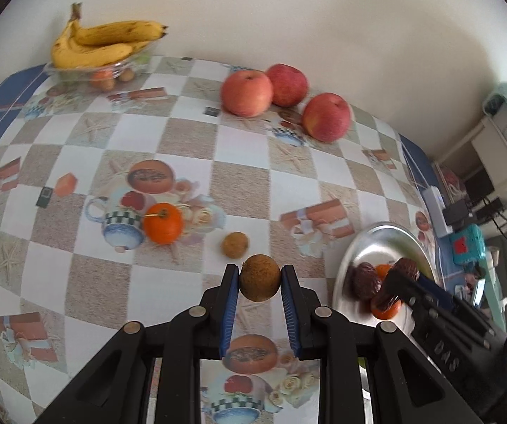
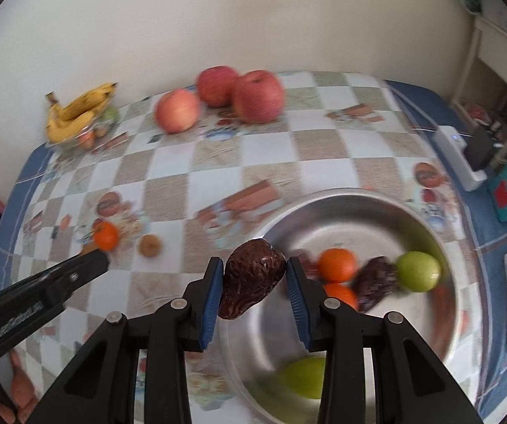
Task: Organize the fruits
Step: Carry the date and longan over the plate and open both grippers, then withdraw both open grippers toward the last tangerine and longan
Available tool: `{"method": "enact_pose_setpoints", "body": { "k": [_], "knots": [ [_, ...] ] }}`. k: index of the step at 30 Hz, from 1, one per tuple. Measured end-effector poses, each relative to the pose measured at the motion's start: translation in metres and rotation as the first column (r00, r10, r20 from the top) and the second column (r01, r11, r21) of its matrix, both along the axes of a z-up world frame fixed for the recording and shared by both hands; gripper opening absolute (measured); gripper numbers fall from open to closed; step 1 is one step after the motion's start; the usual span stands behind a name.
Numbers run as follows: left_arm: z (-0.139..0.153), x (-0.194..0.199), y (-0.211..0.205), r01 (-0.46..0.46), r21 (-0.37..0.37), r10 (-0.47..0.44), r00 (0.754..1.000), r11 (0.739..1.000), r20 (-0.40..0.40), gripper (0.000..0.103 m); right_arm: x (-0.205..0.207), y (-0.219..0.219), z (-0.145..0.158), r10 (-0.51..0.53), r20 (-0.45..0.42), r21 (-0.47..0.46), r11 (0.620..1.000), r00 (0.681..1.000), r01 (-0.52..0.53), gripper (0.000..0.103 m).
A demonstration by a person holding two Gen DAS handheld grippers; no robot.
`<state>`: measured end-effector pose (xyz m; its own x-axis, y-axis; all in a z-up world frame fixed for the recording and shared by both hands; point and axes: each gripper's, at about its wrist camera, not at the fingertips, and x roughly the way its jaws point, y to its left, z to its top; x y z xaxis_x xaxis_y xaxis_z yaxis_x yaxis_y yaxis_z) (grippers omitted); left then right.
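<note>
The left gripper clamped a brown round fruit above the bench; the right gripper pinched a wrinkled dark date over the near-right steel bowl (oranges inside).

Soft, even daylight fills both views, with only faint shadows under the fruit. Both are strongly fisheye: the checked tablecloth bulges, and dark vignetting rings the corners. The left wrist view is mostly sharp, though glare washes the metal bowl. The right wrist view is smeared by motion blur, worst on the apples and bowl contents.
</note>
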<state>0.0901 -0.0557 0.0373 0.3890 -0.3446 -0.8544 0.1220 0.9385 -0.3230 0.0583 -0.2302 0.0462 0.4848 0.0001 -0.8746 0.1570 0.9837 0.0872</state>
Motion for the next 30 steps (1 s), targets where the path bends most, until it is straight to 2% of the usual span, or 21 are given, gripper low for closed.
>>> {"method": "enact_pose_setpoints", "body": {
  "k": [2,7,15,19,20,22,27,28,29,30],
  "knots": [
    [0.002,-0.005,-0.015,0.04,0.02,-0.04,0.999,0.999,0.01,0.026,-0.004,-0.02,-0.001,-0.054,-0.004,-0.021,0.998,0.999,0.054,0.038],
    [0.0,-0.02,-0.056,0.158,0.017,-0.158,0.987,0.987,0.01,0.026,-0.014,-0.066,-0.003,-0.189,-0.021,-0.059,0.98,0.982,0.188,0.038],
    [-0.001,-0.046,-0.106,0.321,0.09,-0.326,0.945,0.943,0.038,0.026,-0.024,-0.095,-0.014,-0.277,-0.065,-0.061,0.96,0.959,0.273,0.038],
    [-0.005,-0.049,-0.114,0.346,0.103,-0.351,0.936,0.932,0.032,0.031,-0.024,-0.097,-0.02,-0.281,-0.083,-0.026,0.96,0.956,0.28,0.039],
    [-0.005,-0.05,-0.114,0.347,0.104,-0.352,0.936,0.932,0.031,0.035,-0.023,-0.096,-0.02,-0.281,-0.086,-0.033,0.96,0.956,0.279,0.047],
    [-0.005,-0.05,-0.113,0.344,0.103,-0.349,0.936,0.933,0.032,0.04,-0.023,-0.096,-0.02,-0.28,-0.087,-0.031,0.96,0.956,0.278,0.053],
    [-0.007,-0.047,-0.109,0.322,0.104,-0.327,0.945,0.941,0.032,0.042,-0.023,-0.094,-0.019,-0.276,-0.082,-0.036,0.961,0.958,0.274,0.053],
    [-0.008,-0.046,-0.107,0.312,0.105,-0.316,0.948,0.944,0.024,0.047,-0.023,-0.094,-0.019,-0.278,-0.08,-0.043,0.96,0.957,0.275,0.055],
    [-0.01,-0.044,-0.105,0.3,0.107,-0.303,0.953,0.948,0.016,0.057,-0.023,-0.094,-0.019,-0.28,-0.079,-0.046,0.96,0.957,0.278,0.058],
    [-0.012,-0.042,-0.101,0.277,0.113,-0.28,0.96,0.954,0.007,0.062,-0.023,-0.094,-0.019,-0.281,-0.079,-0.048,0.959,0.956,0.278,0.06]
  ]
}}
